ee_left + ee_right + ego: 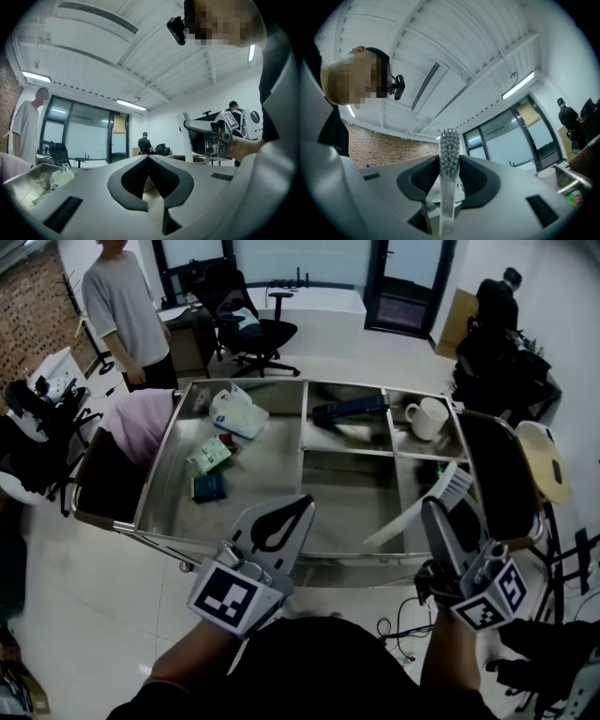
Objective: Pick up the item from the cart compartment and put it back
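Observation:
A white long-handled brush hangs over the front right compartment of the steel cart, with its handle slanting down to the left. My right gripper is shut on it just below the bristle head. In the right gripper view the bristles stick up between the two dark pads. My left gripper hovers above the cart's front edge, shut with nothing in it. In the left gripper view its jaws meet at the tips, and the brush shows off to the right.
The cart holds a white mug, a dark blue item, a white bag, a green packet and a small dark box. A pink cloth hangs at its left end. A person stands behind it.

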Action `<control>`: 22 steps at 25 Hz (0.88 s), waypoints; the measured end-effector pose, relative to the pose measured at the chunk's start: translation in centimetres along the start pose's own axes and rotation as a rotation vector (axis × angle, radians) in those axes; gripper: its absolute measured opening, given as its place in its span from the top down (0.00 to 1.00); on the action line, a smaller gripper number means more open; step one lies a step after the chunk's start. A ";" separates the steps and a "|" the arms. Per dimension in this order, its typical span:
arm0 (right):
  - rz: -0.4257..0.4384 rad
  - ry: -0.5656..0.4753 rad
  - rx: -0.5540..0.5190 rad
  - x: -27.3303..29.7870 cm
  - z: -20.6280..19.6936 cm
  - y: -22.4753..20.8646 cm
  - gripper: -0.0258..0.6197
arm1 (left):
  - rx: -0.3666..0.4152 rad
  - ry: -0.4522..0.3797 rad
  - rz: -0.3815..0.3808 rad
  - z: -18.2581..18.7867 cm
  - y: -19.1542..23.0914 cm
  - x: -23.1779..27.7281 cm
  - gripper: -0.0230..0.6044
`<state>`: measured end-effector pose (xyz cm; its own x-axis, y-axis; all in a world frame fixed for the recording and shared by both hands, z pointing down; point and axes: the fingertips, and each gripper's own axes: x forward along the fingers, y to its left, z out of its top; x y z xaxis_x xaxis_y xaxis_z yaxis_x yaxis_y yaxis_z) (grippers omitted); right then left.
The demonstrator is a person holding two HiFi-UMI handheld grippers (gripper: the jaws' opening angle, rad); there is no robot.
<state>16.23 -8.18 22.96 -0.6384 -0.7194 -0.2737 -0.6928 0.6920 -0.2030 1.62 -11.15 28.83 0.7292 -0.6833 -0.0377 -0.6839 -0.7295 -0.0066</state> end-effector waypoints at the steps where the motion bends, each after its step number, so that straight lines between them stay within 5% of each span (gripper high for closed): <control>1: 0.000 0.000 0.000 0.0 0.0 0.0 0.72 | 0.000 0.001 0.000 0.0 0.0 0.0 0.96; 13: -0.022 -0.006 -0.024 -0.4 0.8 -0.9 0.72 | -0.004 0.004 0.016 -0.4 0.5 -0.3 0.96; 22: -0.072 0.170 -0.098 1.4 -1.8 -2.4 0.72 | -0.011 0.005 0.024 -0.9 1.0 -0.5 0.96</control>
<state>16.41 -10.93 24.77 -0.6276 -0.7724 -0.0974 -0.7628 0.6352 -0.1214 0.60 -11.53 29.73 0.7126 -0.7008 -0.0331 -0.7011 -0.7131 0.0054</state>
